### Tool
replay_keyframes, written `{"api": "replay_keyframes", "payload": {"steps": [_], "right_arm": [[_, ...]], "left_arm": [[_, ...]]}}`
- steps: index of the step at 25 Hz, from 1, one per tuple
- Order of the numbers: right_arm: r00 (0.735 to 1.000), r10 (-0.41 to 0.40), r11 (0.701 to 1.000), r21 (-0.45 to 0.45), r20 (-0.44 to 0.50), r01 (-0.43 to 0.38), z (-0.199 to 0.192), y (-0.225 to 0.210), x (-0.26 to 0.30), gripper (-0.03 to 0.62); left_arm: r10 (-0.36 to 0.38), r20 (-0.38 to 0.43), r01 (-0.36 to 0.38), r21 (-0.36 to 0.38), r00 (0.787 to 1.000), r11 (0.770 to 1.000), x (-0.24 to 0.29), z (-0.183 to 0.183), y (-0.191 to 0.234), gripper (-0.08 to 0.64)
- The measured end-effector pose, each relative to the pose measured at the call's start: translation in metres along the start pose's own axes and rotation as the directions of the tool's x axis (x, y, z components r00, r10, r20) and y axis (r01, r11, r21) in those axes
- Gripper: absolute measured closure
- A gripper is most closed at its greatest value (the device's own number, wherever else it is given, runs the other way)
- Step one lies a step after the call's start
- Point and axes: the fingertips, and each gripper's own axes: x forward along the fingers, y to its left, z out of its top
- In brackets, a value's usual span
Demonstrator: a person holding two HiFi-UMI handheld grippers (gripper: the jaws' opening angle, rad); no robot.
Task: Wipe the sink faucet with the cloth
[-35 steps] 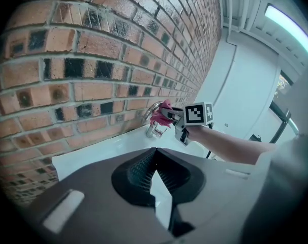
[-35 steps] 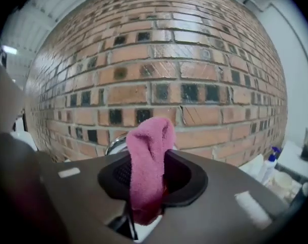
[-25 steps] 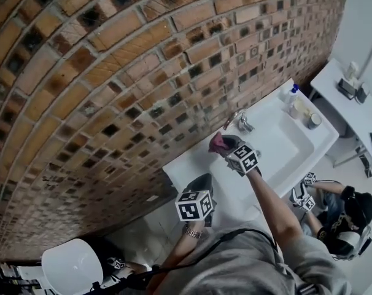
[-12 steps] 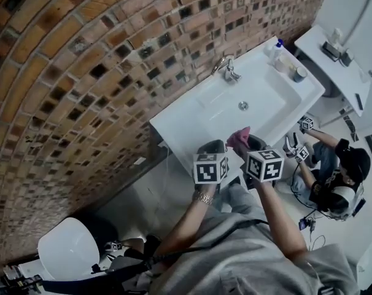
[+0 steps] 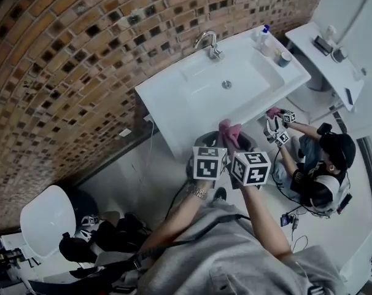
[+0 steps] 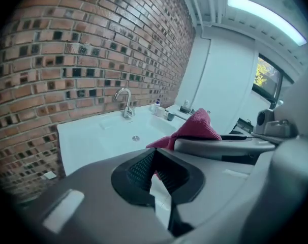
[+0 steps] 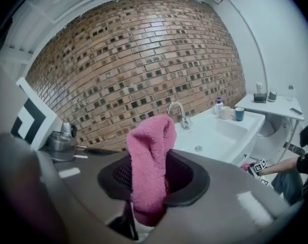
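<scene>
**A:** Room and surface?

**B:** Brick wall [image 5: 63, 54]. White sink [image 5: 174, 103] set against it. Faucet [image 5: 207, 42] upright at the back rim, drain [image 5: 226, 85] mid-basin.

**A:** Containers?

**B:** Bottle [image 5: 262, 34] and blue cup [image 5: 285, 58] at the sink's right end. Contents: cannot tell.

**A:** Grippers?

**B:** Right gripper [image 5: 240, 149]: fingers pinching the pink cloth [image 7: 150, 161], which stands up out of them. It is in front of the sink's front edge, well apart from the faucet. Left gripper [image 6: 155, 173] just beside it: fingers pressed together, nothing between.

**A:** Surroundings?

**B:** Side bench [image 5: 321, 60] right of the sink, carrying small items. Person [image 5: 324, 165] seated on the floor near it.
</scene>
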Motion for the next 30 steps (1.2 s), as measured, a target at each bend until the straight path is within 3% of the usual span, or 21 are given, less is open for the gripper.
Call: {"api": "replay_keyframes", "payload": {"steps": [3, 6, 14, 20, 24, 30], "right_arm": [[0.999, 0.014, 0.998, 0.056, -0.052, -0.011, -0.033, -0.009, -0.021, 0.482], [0.997, 0.026, 0.999, 0.037, -0.074, -0.023, -0.049, -0.005, -0.036, 0.482], [0.996, 0.079, 0.997, -0.013, 0.047, -0.078, -0.003, 0.009, -0.041, 0.482], [0.995, 0.102, 0.993, -0.051, -0.008, -0.103, -0.013, 0.036, -0.030, 0.482], [0.991, 0.132, 0.989, -0.074, 0.009, -0.131, -0.005, 0.049, -0.029, 0.482], [0.993, 0.114, 0.990, -0.081, 0.008, -0.113, -0.005, 0.050, -0.028, 0.482]], "left_arm": [[0.038, -0.038, -0.038, 0.002, 0.999, 0.999, -0.012, -0.035, -0.020, 0.543], [0.047, -0.053, -0.046, 0.011, 0.997, 0.999, -0.022, -0.051, -0.031, 0.543], [0.064, 0.030, -0.064, 0.010, 0.998, 0.998, -0.037, -0.025, -0.022, 0.544], [0.086, 0.027, -0.085, -0.035, 0.996, 0.996, -0.052, -0.027, 0.005, 0.552], [0.082, 0.048, -0.080, -0.041, 0.996, 0.996, -0.051, -0.021, 0.012, 0.552], [0.067, 0.058, -0.064, -0.050, 0.996, 0.997, -0.053, -0.021, 0.016, 0.552]]}}
